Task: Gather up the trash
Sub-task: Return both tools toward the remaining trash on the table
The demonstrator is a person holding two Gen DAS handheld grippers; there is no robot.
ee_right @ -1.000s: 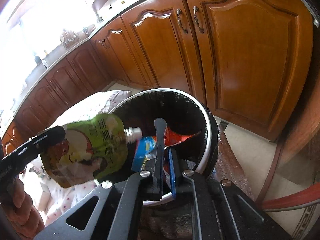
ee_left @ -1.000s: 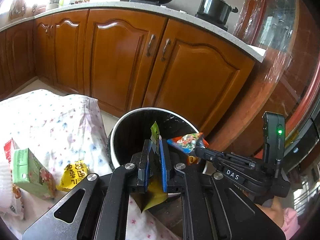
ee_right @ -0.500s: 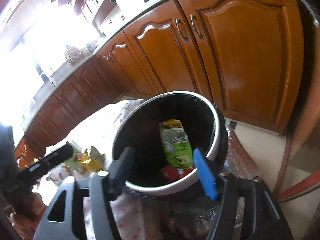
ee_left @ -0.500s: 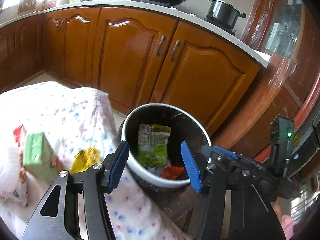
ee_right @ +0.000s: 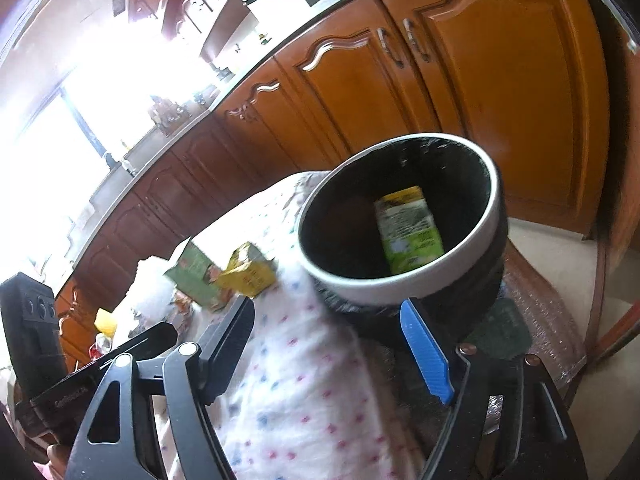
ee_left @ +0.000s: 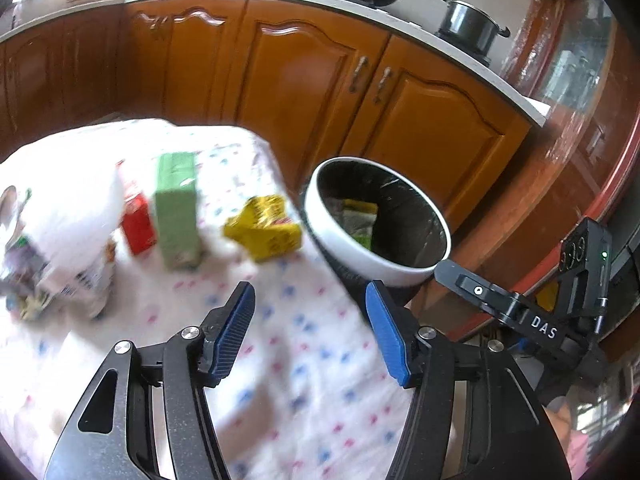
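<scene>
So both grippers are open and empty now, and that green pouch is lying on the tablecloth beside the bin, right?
Not quite: both grippers, left gripper and right gripper, are open and empty, but the green pouch lies inside the bin, as the right wrist view shows.

Ahead of the spread left tool (ee_left: 310,312) lies a bare stretch of dotted tabletop (ee_left: 280,344), so the way forward is free up to the yellow wrapper (ee_left: 262,232). The green carton (ee_left: 176,212) and red box (ee_left: 138,224) stand together left of it, with blurred white packaging crowding the far left. The trash bin (ee_left: 360,256) stands at the tabletop's right edge, mouth unobstructed, the right tool (ee_right: 332,328) just before its rim.
</scene>
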